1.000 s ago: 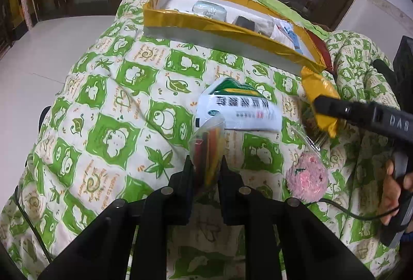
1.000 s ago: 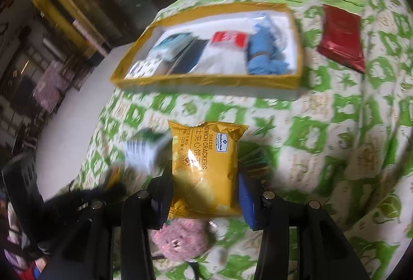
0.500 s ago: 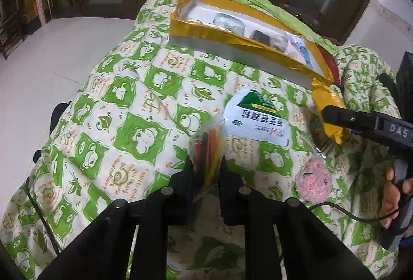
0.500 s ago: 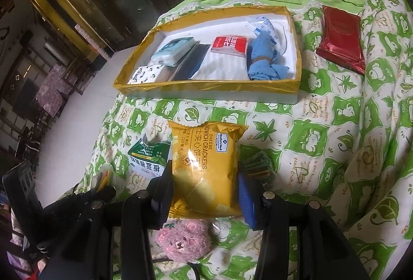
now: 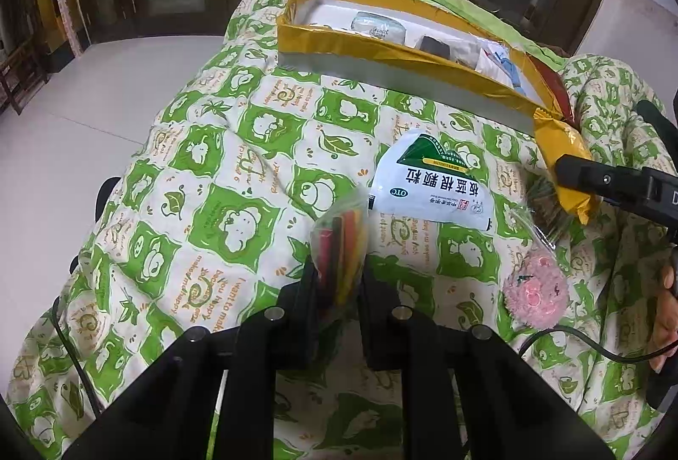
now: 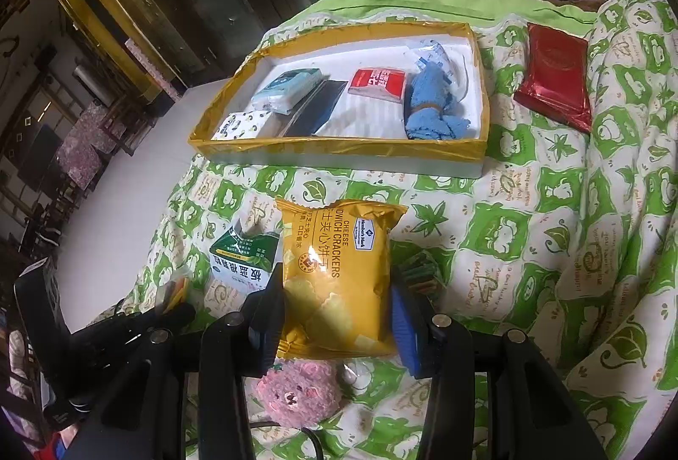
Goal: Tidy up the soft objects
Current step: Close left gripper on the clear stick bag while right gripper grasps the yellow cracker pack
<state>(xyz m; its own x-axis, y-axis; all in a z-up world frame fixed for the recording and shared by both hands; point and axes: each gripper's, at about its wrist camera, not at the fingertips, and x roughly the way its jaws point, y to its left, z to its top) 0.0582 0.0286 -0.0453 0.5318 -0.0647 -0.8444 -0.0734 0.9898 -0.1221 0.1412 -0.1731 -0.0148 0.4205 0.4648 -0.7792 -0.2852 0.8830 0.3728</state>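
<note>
My left gripper [image 5: 339, 282] is shut on a clear bag of coloured strips [image 5: 341, 244], held above the green quilt. My right gripper [image 6: 337, 303] is shut on a yellow cheese cracker packet [image 6: 337, 269], also seen at the right of the left wrist view [image 5: 563, 159]. A yellow-edged tray [image 6: 339, 151] lies farther back with a blue cloth [image 6: 428, 108], a red-white pack [image 6: 377, 83], tissue packs and a dark flat item inside. A white-green medicine pouch [image 5: 432, 184] and a pink plush [image 6: 296, 392] lie on the quilt between the grippers.
A red packet [image 6: 555, 78] lies on the quilt right of the tray. A small clear bag of dark strips [image 6: 419, 273] sits right of the cracker packet. The bed drops to a pale floor [image 5: 63, 142] on the left. Dark cabinets stand behind.
Both grippers have drawn back from the tray and risen a little, each still holding its item. The tray looks farther away in both views.
</note>
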